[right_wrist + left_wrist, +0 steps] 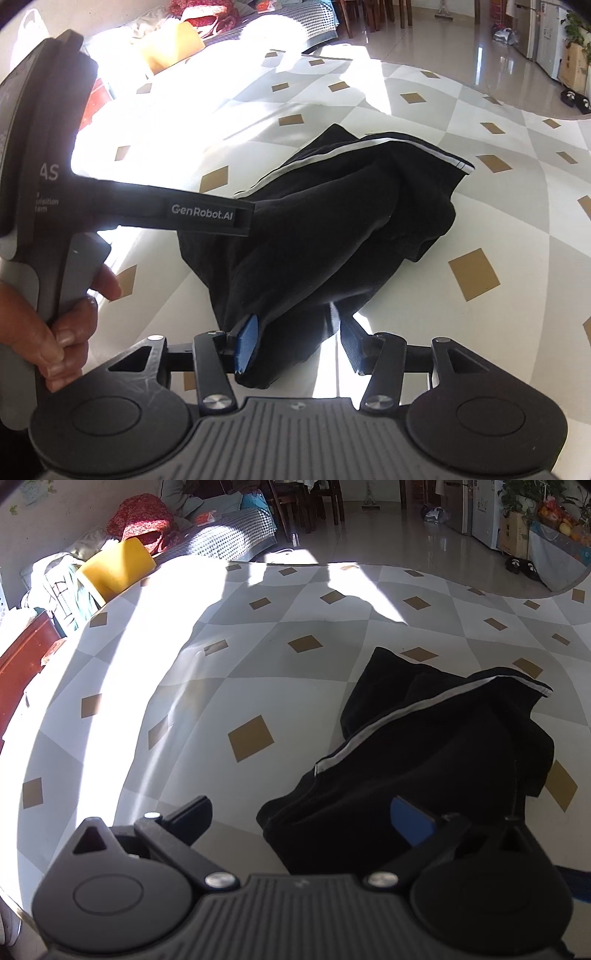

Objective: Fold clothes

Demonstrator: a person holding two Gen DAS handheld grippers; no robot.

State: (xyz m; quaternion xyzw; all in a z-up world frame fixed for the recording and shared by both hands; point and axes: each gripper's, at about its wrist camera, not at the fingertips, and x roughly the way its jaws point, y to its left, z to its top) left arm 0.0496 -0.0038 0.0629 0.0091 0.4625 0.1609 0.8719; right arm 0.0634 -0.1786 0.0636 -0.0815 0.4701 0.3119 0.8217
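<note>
Black garment with a white side stripe [436, 738] lay bunched on the grey-and-white diamond-patterned table cover [221, 686], right of centre. Judged partly gathered only: no flat, squared fold visible, so smoothing and final folds remained. Left gripper [301, 812]: jaws wide apart, hovering at the garment's near corner, holding nothing. Right gripper [299, 350]: jaws roughly half apart, a fold of the black cloth hanging between them; blue pad [246, 345] touched fabric, no firm pinch evident.
</note>
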